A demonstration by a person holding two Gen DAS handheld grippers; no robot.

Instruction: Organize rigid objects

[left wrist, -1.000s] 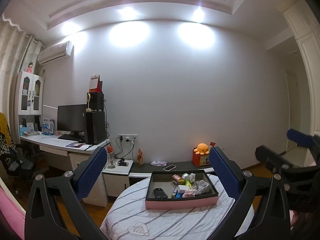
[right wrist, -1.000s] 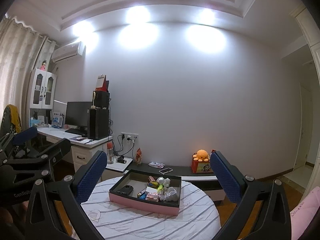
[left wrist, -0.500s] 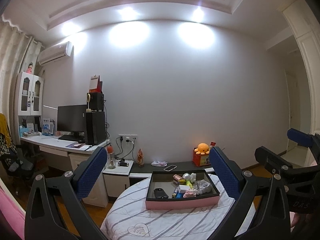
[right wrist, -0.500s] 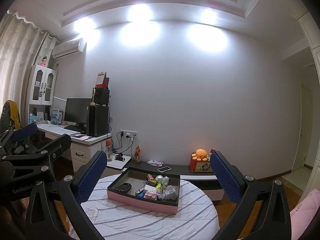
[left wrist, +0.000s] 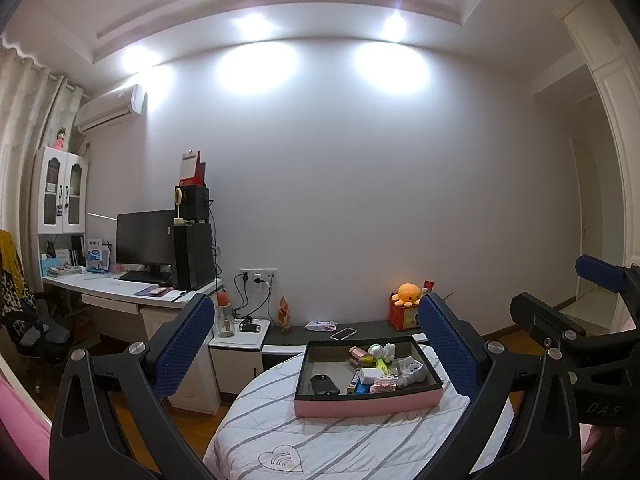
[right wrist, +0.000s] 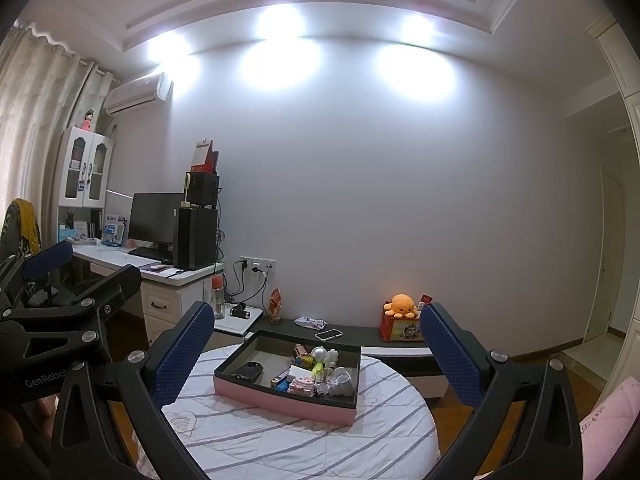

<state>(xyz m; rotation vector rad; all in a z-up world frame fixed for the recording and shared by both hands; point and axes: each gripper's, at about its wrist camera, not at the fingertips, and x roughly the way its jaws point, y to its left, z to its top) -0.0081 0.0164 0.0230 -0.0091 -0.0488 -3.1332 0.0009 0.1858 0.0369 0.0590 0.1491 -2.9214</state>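
Observation:
A pink-walled tray [left wrist: 368, 405] [right wrist: 280, 400] with a dark inside stands on a round table under a striped white cloth [left wrist: 320, 440] [right wrist: 280, 440]. It holds a black phone-like object [left wrist: 325, 385] [right wrist: 249, 371], a silver ball [left wrist: 376, 350], a white box [left wrist: 370, 374] and several small toys. My left gripper [left wrist: 315, 320] is open and empty, held back from the tray on its near left side. My right gripper [right wrist: 316, 320] is also open and empty, on the near right side. Each gripper shows at the edge of the other's view.
A low dark shelf [left wrist: 372, 330] behind the table carries a phone [left wrist: 343, 333] and an orange octopus plush [left wrist: 408, 294]. A white desk [left wrist: 132, 286] with a monitor and a black tower stands at the left. A pink cushion [right wrist: 608, 428] lies at the lower right.
The right gripper, blurred by motion a second ago in the left wrist view, now holds still. Both views shift only slightly. Nothing was taken hold of.

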